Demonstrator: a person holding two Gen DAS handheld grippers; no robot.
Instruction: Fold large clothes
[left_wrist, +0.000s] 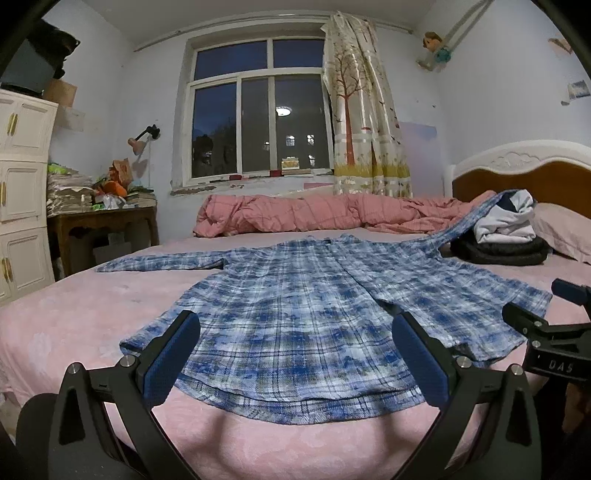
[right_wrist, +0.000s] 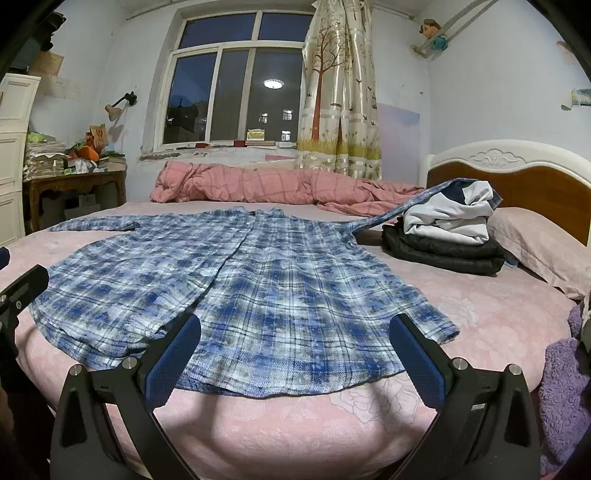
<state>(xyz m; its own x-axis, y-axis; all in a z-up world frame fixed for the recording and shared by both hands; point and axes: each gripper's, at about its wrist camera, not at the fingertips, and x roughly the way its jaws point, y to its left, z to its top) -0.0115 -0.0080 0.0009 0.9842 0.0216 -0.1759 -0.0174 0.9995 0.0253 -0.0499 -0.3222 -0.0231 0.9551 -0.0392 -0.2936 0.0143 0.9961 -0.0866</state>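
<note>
Blue-white plaid cotton shirt (left_wrist: 295, 317) lies flat w/ its hem at the pink bed's (left_wrist: 74, 317) near edge; your left gripper (left_wrist: 295, 325) & right gripper (right_wrist: 295, 325) both wide open, empty.

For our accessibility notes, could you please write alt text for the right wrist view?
A blue plaid shirt lies spread flat on a pink bed, one sleeve draped over a pile of folded clothes. The right gripper hovers at the hem, open.

Blue-white plaid shirt (left_wrist: 295, 306), spread flat on pink bed, hem near edge, one sleeve draped over folded clothes pile
</note>
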